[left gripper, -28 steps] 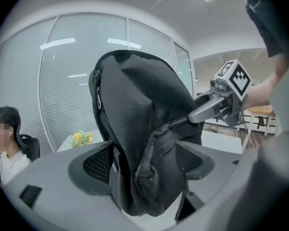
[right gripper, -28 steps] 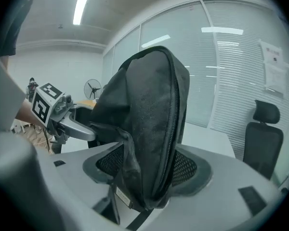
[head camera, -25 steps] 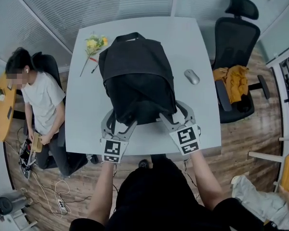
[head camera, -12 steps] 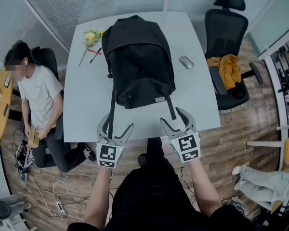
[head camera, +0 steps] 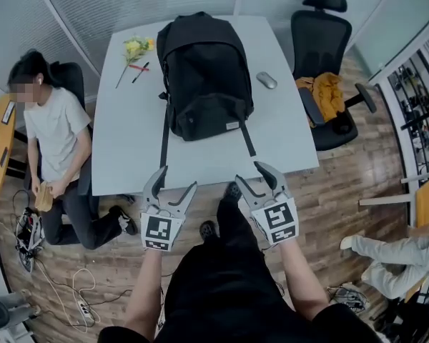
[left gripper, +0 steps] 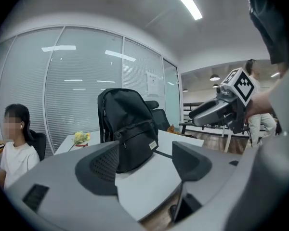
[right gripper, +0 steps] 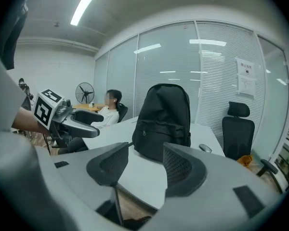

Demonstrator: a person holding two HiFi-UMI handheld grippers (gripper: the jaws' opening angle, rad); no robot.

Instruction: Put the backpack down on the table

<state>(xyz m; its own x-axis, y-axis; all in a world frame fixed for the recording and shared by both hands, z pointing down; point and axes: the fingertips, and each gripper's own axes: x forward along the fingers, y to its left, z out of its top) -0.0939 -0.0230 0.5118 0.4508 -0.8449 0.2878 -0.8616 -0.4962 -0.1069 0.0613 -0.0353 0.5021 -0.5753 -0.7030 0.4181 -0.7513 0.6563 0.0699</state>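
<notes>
The black backpack (head camera: 204, 73) stands upright on the white table (head camera: 121, 134), its two straps trailing toward the near edge. It also shows in the left gripper view (left gripper: 127, 129) and the right gripper view (right gripper: 164, 121). My left gripper (head camera: 170, 186) hangs off the table's near edge, jaws closing with nothing between them. My right gripper (head camera: 258, 179) is beside it, also off the edge, jaws closing on nothing. Both are well clear of the bag.
A yellow flower (head camera: 134, 48) and a pen lie at the table's far left, a mouse (head camera: 266, 80) at the far right. A black office chair (head camera: 325, 63) with an orange cloth stands right of the table. A seated person (head camera: 50, 134) is at the left.
Both grippers have let go of the backpack's lower end and drawn back past the table's near edge. The backpack stays standing on the table.
</notes>
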